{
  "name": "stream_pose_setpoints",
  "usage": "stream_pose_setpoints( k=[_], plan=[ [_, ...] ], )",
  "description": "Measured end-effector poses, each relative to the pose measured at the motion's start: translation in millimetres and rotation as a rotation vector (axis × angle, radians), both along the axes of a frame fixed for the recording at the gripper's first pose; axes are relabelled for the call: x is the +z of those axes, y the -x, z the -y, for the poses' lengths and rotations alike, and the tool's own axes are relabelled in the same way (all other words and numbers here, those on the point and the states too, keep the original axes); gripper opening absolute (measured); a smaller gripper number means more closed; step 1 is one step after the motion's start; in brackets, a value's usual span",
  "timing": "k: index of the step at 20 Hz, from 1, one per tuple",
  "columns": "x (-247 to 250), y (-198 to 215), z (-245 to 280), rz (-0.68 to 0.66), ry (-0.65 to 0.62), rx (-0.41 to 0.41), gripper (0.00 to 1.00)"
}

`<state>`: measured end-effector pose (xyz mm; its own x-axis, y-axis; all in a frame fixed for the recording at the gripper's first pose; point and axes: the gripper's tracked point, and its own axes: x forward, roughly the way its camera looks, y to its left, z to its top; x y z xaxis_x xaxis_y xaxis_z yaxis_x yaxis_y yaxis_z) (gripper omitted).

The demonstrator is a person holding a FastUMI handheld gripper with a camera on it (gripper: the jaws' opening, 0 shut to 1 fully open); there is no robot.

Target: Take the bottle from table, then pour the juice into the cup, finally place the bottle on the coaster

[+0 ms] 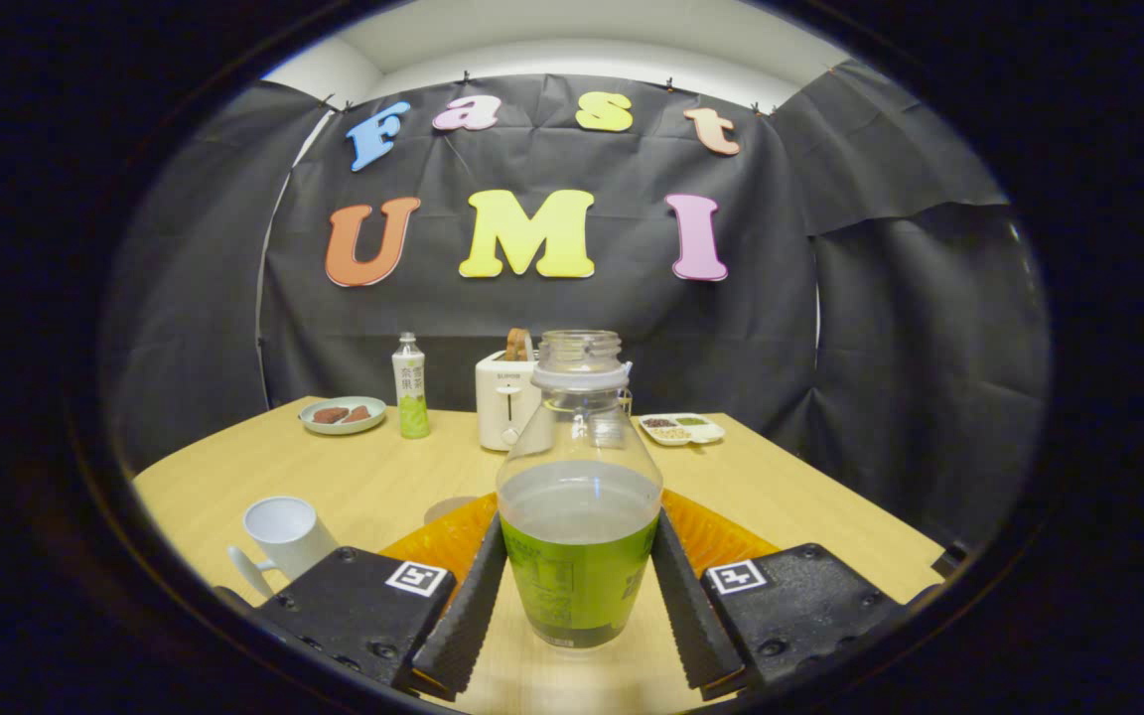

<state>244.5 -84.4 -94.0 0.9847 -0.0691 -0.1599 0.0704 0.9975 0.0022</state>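
While the hand-held gripper point(579, 596) clamps the bottle point(579, 516), the coaster point(448, 508) is half-hidden.

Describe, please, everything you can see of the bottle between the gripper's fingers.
The bottle is clear plastic, upright, uncapped, with a threaded neck and collar ring. A green label wraps its lower body, and pale liquid reaches roughly half its height. It sits between the fingers of the gripper, both pads pressing its sides. An orange coaster lies just behind it.

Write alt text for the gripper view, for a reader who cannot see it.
The gripper is shut on an open bottle, about half full, upright on a wooden table. A white cup stands beside the fingers; an orange coaster lies behind the bottle, with a toaster beyond.
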Motion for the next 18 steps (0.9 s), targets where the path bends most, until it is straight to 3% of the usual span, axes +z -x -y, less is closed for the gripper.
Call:
stream_pose_setpoints(
  k=[11,18],
  plan=[
    [45.0,11.7,-2.6,-0.019,0.252,-0.064,0.81],
    [68.4,6.9,-17.2,-0.022,0.605,-0.083,0.81]
  ],
)
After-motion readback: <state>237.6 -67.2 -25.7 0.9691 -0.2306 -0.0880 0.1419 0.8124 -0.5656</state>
